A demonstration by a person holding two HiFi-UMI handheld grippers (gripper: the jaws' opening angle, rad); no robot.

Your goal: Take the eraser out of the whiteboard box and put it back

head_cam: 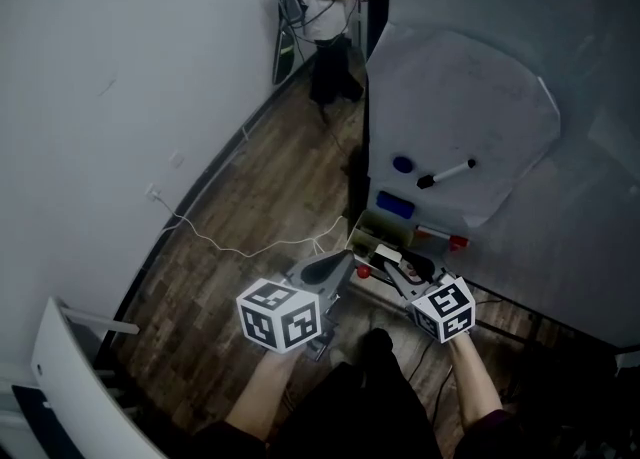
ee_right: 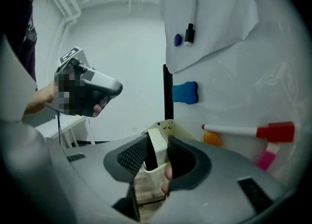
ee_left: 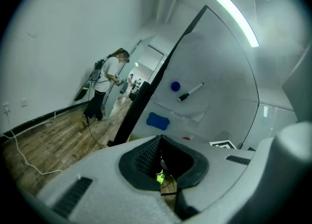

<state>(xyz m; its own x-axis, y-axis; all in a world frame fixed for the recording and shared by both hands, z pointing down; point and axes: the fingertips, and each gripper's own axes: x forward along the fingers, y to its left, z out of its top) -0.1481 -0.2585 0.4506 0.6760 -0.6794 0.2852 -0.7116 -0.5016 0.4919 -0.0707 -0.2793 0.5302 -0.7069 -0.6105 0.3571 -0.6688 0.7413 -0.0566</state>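
Note:
A pale box (head_cam: 375,235) hangs at the lower edge of the whiteboard (head_cam: 560,67). In the right gripper view a white eraser (ee_right: 158,151) with a dark side stands upright in that box (ee_right: 168,126). My right gripper (ee_right: 158,157) is shut on the eraser, one pad on each side. From the head view the right gripper (head_cam: 398,269) reaches into the box from the front. My left gripper (head_cam: 335,265) hovers just left of the box, shut and empty (ee_left: 160,142), pointing toward the board.
On the board are a blue bone-shaped pad (head_cam: 395,205), a black marker (head_cam: 445,173), a round blue magnet (head_cam: 402,163) and a red-capped marker (head_cam: 440,239). A white cable (head_cam: 230,242) trails over the wooden floor. A person (head_cam: 320,7) stands at the back.

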